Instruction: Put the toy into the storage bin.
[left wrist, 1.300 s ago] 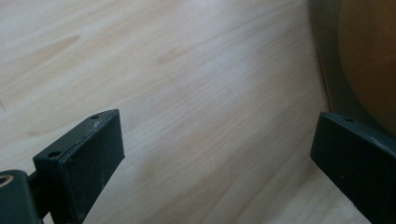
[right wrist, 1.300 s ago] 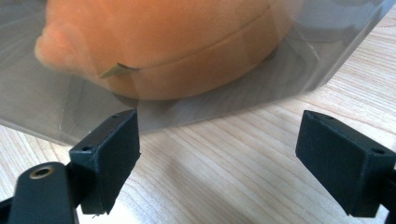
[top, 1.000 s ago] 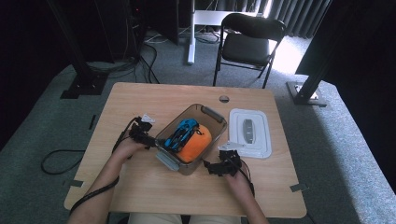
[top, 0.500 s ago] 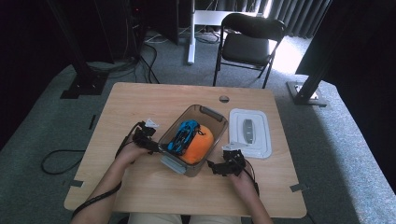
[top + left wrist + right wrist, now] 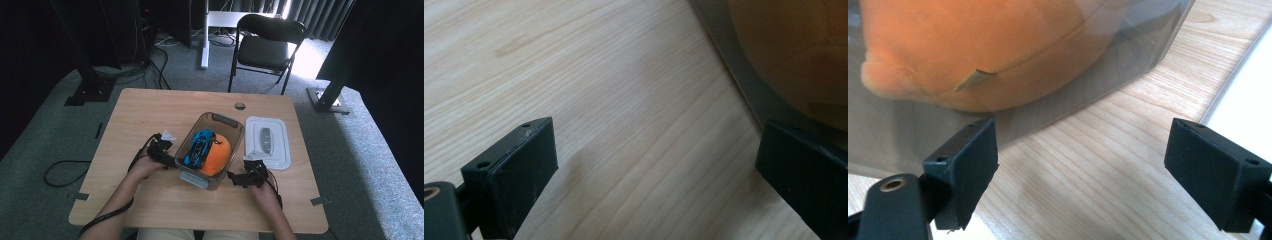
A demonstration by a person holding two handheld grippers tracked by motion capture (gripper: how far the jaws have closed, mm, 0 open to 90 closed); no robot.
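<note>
A: Both grippers sit closer to the bin than a second ago; the left gripper [image 5: 161,150] has slid in along the bin's left wall, the right gripper [image 5: 248,176] has come up from the near edge of the table [image 5: 150,110] to the bin's near right corner; bin itself looks about where it was.

B: State of the claws?

A: Left gripper jaws spread wide, bare wood between them, one jaw just beside the bin wall in the left gripper view; right gripper jaws also wide apart, holding nothing, bin wall right ahead in the right gripper view.

B: Where's the bin?

A: Clear plastic bin [image 5: 235,131] mid-table, slightly toward the near edge, turned at an angle; orange plush [image 5: 218,155] and blue toy car [image 5: 200,146] inside; white lid [image 5: 280,134] lies flat just beside it on the right, toward the right edge.

B: Handling?

A: My guess: stiff thin plastic, smooth and slippery on the walls, light even with the load; plush is soft, car hard but small; walls may flex if pinched hard. Best hold is the rim or the end handles, one gripper each side, so it doesn't twist.

B: Any writing?

A: None readable; small tan tag [image 5: 973,78] on the plush, too blurred to read; no brand visible on bin or lid.
</note>
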